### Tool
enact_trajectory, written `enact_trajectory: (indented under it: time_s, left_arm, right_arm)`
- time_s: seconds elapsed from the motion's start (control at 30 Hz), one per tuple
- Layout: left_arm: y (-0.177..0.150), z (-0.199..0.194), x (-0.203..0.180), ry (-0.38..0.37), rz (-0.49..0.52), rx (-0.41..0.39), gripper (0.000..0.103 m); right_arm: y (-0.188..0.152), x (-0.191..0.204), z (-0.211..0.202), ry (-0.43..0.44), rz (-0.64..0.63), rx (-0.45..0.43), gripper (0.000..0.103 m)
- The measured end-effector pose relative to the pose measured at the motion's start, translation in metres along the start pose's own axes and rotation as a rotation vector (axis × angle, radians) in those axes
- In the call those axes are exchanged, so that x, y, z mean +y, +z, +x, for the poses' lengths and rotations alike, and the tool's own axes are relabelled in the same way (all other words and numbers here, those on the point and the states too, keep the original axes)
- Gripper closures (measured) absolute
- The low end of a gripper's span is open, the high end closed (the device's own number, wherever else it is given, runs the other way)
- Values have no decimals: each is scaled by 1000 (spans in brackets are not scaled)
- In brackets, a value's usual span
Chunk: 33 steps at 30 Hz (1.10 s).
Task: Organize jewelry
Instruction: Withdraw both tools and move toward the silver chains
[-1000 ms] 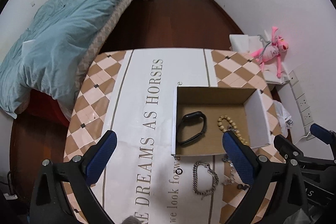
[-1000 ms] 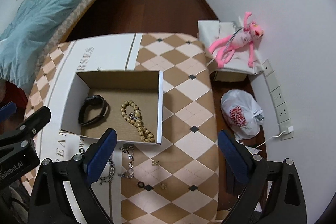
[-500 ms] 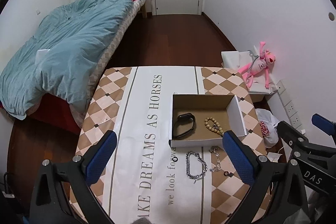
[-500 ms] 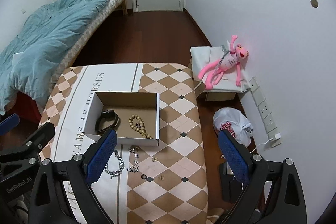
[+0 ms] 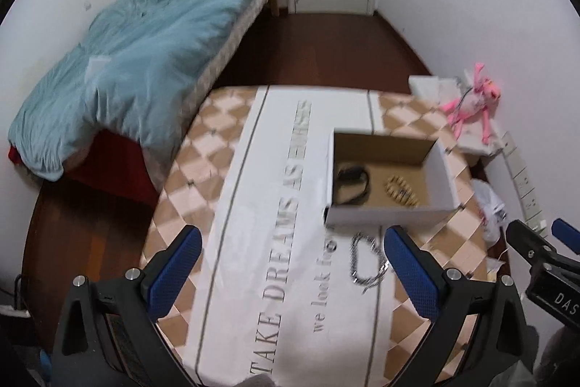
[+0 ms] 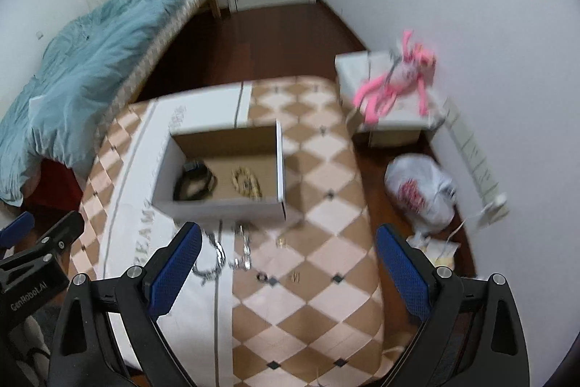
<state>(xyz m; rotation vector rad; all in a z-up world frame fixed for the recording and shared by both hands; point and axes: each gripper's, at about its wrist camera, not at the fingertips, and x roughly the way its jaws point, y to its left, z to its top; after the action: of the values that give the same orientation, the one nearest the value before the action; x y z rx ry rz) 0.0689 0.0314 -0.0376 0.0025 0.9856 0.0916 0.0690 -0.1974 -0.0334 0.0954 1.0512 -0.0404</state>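
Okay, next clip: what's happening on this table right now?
A person holds two grippers above a table, sorting jewelry into an open cardboard box. The box already contains a black band and a beaded bracelet. A silver chain and a few small pieces lie on the cloth in front of the box. The left gripper and right gripper are both open and empty.

Left gripper – jaws wide apart; right gripper likewise, nothing held.

Tan-and-cream checked tablecloth, teal duvet, pink plush toy
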Motion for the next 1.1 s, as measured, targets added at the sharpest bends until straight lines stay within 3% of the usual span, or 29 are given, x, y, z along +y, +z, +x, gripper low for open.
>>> enact_trajectory:
  time_s: [0.23, 0.3, 0.53, 0.7, 0.73, 0.77, 0.9, 1.1]
  left_arm:
    - [-39, 57, 4, 55, 2, 114, 0]
    - [-45, 70, 6, 66, 0, 142, 0]
    - [-59, 94, 13, 98, 7, 178, 0]
    - [-62, 100, 14, 104, 16, 183, 0]
    - [-62, 101, 13, 102, 18, 184, 0]
    - [-62, 102, 12, 101, 22, 184, 0]
    - [-63, 103, 4, 80, 37, 184, 0]
    - [-67, 102, -22, 3, 91, 179, 1]
  right_arm:
    - [-48, 0, 82, 85, 30, 146, 6]
    - [-58, 7, 103, 98, 26, 173, 17]
    - [-70, 32, 143, 125, -1, 177, 32]
    - [-75, 54, 151, 36, -97, 119, 63]
    - [-75, 55, 150, 49, -100, 113, 73]
    - [-75, 56, 150, 63, -100, 114, 98]
    - [-79, 49, 145, 83, -78, 135, 98]
    - [-91, 7, 129, 122, 39, 167, 98]
